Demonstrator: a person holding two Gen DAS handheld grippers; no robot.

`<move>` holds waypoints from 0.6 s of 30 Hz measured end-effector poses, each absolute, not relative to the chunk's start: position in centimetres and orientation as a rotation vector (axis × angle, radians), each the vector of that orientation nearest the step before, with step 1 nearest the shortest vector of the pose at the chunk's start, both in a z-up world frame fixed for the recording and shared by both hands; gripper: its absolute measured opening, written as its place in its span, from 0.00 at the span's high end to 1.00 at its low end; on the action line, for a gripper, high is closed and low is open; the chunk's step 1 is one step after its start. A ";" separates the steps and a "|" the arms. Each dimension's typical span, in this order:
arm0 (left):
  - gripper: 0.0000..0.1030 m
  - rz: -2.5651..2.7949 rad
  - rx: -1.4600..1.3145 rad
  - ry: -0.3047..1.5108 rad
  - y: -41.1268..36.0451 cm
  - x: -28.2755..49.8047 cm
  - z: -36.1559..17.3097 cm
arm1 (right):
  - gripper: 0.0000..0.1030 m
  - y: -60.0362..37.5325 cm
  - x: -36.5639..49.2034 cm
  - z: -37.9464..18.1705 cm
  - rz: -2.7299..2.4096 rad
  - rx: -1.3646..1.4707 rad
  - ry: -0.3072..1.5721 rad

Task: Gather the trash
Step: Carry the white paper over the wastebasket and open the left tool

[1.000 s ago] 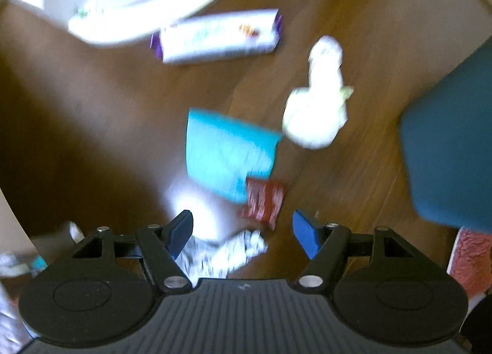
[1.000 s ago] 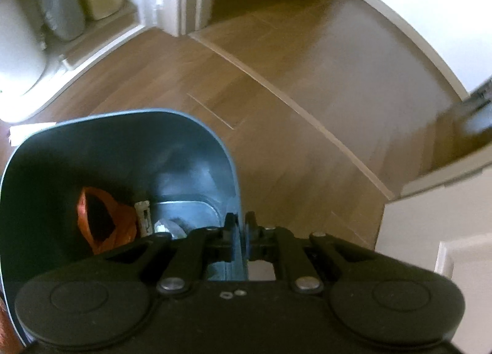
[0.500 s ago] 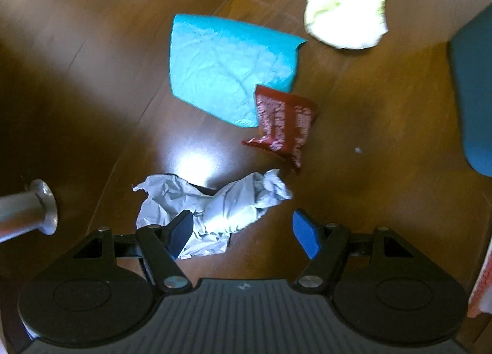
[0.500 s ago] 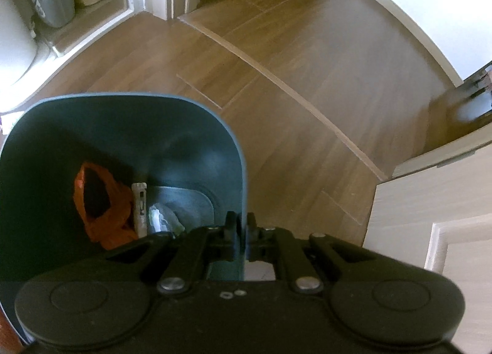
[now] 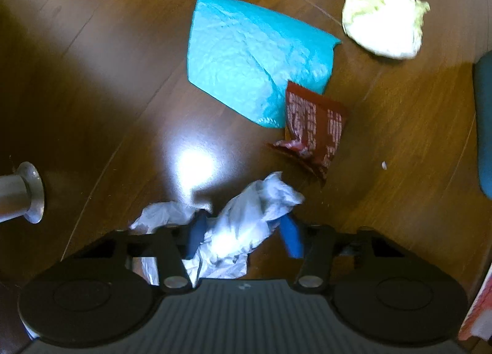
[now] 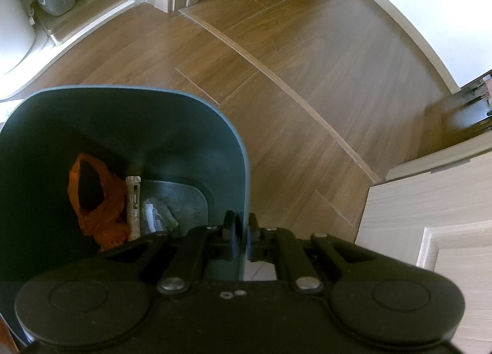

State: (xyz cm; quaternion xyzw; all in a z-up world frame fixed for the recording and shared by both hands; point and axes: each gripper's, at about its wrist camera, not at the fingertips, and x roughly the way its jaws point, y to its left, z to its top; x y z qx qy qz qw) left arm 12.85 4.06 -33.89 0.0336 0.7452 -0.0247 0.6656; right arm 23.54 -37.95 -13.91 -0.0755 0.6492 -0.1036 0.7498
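Left gripper (image 5: 243, 231) closing in on the crumpled white paper (image 5: 243, 225) on the wood floor (image 5: 107, 77)

Its jaws have just been closing with the wad between the blue pads, which look to be touching it now — paper like that should be feather-light and squashy, so I'd pinch the fat middle, not a loose corner; the red wrapper (image 5: 313, 129), teal sheet (image 5: 255, 59) and pale balled tissue (image 5: 384, 25) lie beyond, apart from the wad, so lifting room looks fine; a metal leg foot (image 5: 29, 197) sits off to the left; the right gripper (image 6: 241, 231) is clamped on the rim of the teal bin (image 6: 184, 126), which already holds an orange bag (image 6: 98, 200).
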 end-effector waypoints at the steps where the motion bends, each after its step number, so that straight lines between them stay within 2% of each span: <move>1: 0.61 -0.047 0.057 1.690 4.3 13.0 -33.8 | 0.94 -38.0 23.5 -13.9 -0.229 -0.163 1.418; 10: 0.61 -0.077 0.065 1.635 4.8 15.1 -29.4 | 0.95 -38.1 23.2 -13.7 -0.219 -0.149 1.404; 18: 0.61 -0.190 0.021 1.500 2.2 16.4 -19.5 | 0.97 -38.6 23.0 -12.8 -0.202 -0.118 1.391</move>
